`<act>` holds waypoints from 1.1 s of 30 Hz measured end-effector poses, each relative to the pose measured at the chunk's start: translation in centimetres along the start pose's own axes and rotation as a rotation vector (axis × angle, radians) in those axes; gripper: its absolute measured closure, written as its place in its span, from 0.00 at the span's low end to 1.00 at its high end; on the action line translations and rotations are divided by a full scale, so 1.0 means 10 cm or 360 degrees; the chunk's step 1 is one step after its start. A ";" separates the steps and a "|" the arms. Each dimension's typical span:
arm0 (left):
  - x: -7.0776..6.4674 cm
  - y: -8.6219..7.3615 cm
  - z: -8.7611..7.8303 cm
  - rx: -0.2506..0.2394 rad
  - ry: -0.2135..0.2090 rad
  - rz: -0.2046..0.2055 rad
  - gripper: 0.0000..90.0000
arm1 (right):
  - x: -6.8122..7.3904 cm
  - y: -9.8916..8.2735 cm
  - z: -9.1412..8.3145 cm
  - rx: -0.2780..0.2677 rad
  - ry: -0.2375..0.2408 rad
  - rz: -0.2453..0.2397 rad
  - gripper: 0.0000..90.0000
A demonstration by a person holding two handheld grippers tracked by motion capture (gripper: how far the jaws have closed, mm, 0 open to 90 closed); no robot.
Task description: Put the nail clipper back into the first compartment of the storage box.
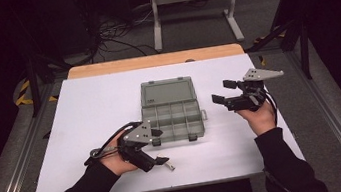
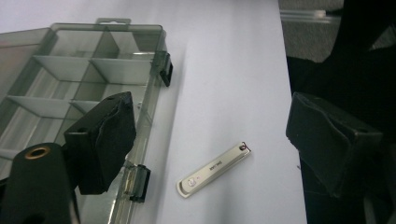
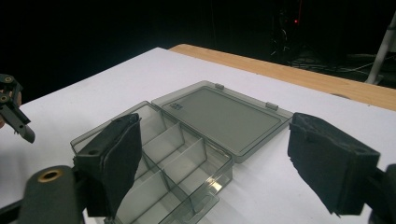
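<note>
On the left, our left gripper point(image 1: 158, 147) hangs over the near edge of the white table point(image 1: 86, 118), close to our body. Its jaws are wide open and hold nothing. In the left gripper view, a small silver nail clipper point(image 2: 214, 169) lies flat on the table between the two black pads, and neither pad touches it. It lies just beside the near wall of the box, by one of the dark clasps point(image 2: 139, 183).

What could go wrong here? The clipper is thin, flat and shiny. If we close the pads too high, we think they could slip over it and catch nothing. If we come down crooked, one pad could push the clipper away, or bump the box wall.

In the middle is the grey see-through box point(image 1: 172, 122). Its lid point(image 1: 167, 92) is open and lies flat on the far side. Thin walls split the box into small spaces. All the spaces we can see look empty. A light box like this could slide if we bump it.

On the right, our right gripper point(image 1: 222, 92) is held up beside the box, apart from it. Its jaws are wide open too, with nothing in them. In the right gripper view they point across the open box.
</note>
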State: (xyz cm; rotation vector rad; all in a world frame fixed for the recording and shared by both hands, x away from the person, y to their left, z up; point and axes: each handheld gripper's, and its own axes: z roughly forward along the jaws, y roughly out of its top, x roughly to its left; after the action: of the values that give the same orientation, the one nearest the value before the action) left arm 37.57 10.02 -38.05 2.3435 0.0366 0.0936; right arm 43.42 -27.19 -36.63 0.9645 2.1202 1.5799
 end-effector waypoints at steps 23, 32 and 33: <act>-0.01 0.04 0.29 0.0292 -0.0094 0.0024 0.25 | 0.02 -0.01 0.03 0.0017 0.0007 -0.0010 0.20; 0.02 0.00 0.36 0.0313 -0.0228 0.0049 0.26 | 0.02 -0.01 0.03 0.0014 0.0012 -0.0013 0.19; 0.03 -0.01 0.37 0.0304 -0.0249 0.0048 0.26 | 0.01 -0.01 0.03 0.0017 0.0012 -0.0019 0.19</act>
State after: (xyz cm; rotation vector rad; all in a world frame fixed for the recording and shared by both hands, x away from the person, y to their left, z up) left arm 38.15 7.47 -40.65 2.5351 -0.0703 -0.0821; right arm 43.49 -26.86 -36.83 0.9489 2.1378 1.5706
